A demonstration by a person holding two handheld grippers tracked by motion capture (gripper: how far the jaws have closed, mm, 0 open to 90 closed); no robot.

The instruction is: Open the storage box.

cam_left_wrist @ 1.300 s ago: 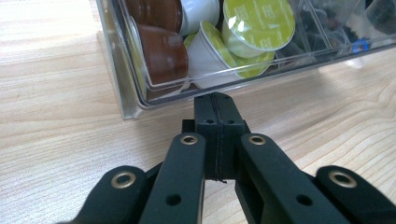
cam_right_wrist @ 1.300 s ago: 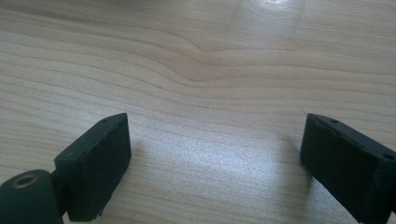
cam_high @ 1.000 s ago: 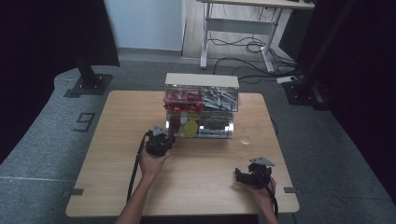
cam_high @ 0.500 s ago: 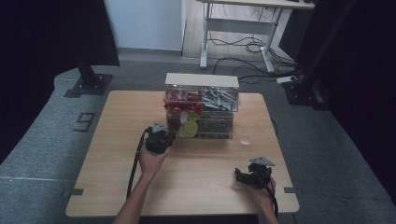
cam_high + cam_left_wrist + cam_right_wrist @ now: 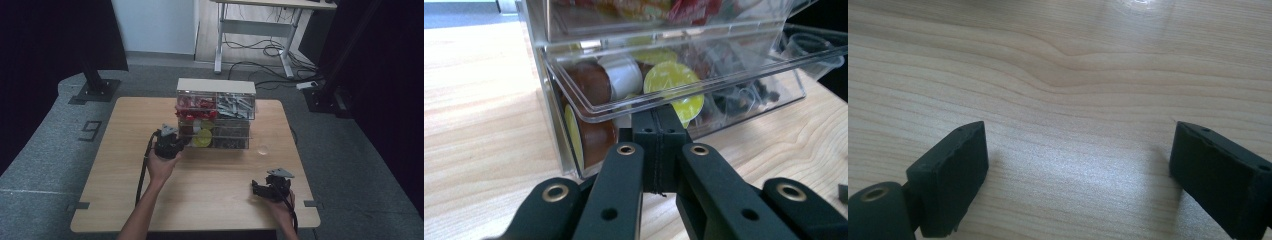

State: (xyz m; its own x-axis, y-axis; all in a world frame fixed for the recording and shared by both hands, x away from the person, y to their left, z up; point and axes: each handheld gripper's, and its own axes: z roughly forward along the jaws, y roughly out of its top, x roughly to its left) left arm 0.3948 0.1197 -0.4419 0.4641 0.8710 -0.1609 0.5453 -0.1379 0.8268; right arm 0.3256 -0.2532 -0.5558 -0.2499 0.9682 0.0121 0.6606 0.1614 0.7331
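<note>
A clear plastic drawer cabinet (image 5: 216,86) stands at the back middle of the wooden table (image 5: 120,170). Its lower left drawer (image 5: 589,106) is pulled out a little and holds coffee capsules: a yellow one (image 5: 667,80), a white one (image 5: 622,75) and a brown one (image 5: 591,80). My left gripper (image 5: 180,142) is shut, and its closed tips (image 5: 659,124) sit just under that drawer's front lip with nothing between them. Low over bare wood at the front right of the table, my right gripper (image 5: 256,189) is open, with an empty gap between its jaws (image 5: 1078,165).
The upper drawers hold red pieces (image 5: 195,106) and grey metal parts (image 5: 235,106). A small clear round object (image 5: 262,149) lies on the table right of the cabinet. A desk frame with cables (image 5: 260,47) stands on the floor behind the table.
My left gripper has risen a little and come closer to the cabinet front. The right gripper has stayed where it was.
</note>
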